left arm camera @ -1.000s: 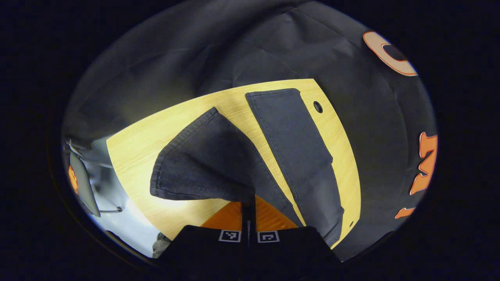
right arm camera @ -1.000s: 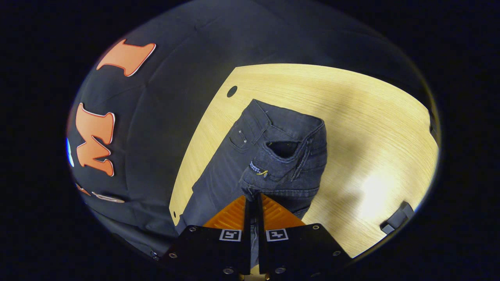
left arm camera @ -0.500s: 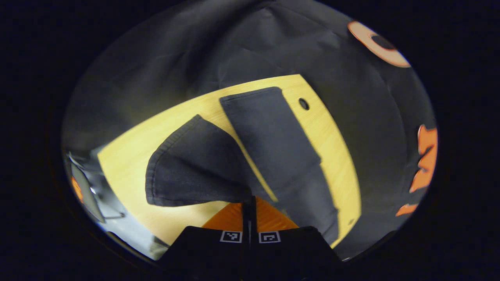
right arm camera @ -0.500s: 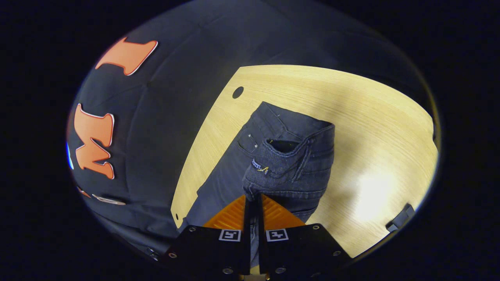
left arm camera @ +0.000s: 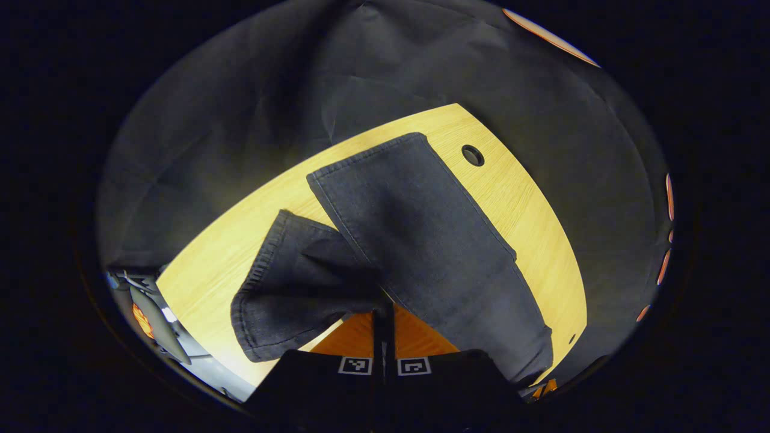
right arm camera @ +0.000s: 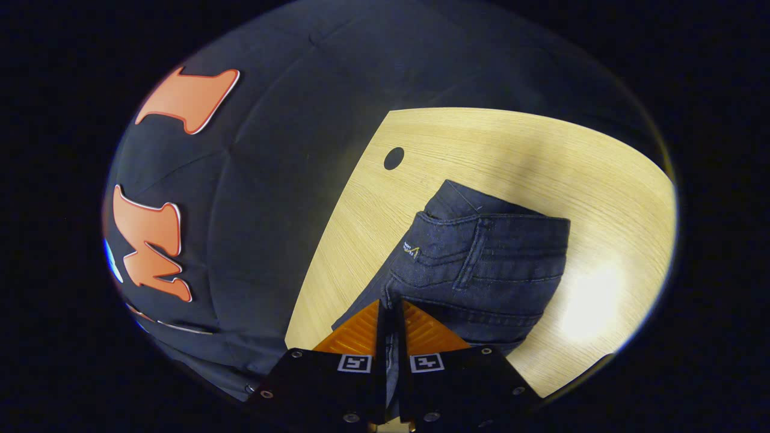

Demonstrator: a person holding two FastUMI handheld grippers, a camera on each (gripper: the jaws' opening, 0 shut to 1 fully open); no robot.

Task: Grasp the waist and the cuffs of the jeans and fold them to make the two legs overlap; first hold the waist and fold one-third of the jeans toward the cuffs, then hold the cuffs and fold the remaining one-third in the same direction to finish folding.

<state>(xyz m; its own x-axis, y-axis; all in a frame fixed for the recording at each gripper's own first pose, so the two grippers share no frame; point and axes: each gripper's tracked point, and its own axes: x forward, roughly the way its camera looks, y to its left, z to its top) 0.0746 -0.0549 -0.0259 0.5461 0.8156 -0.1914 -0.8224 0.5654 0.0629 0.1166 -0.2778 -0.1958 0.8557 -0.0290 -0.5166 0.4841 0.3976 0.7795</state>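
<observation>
Jeans are on the wooden table, mid-fold lengthwise. In the left gripper view the flat leg runs from 11 o'clock to 5 o'clock and the cuff of the other leg hangs bunched at 8 o'clock. My left gripper is clamped on that cuff, fingers together with denim between them. My right gripper is likewise pinched on the waist, cloth running down between the fingers. My read: to do the overlap well, carry both ends across together, keep the cloth taut between them, and set edge on edge before letting go. The right gripper view gives the waistband and belt loops; the left gripper view gives leg alignment. Table hole sits at 1 o'clock.
</observation>
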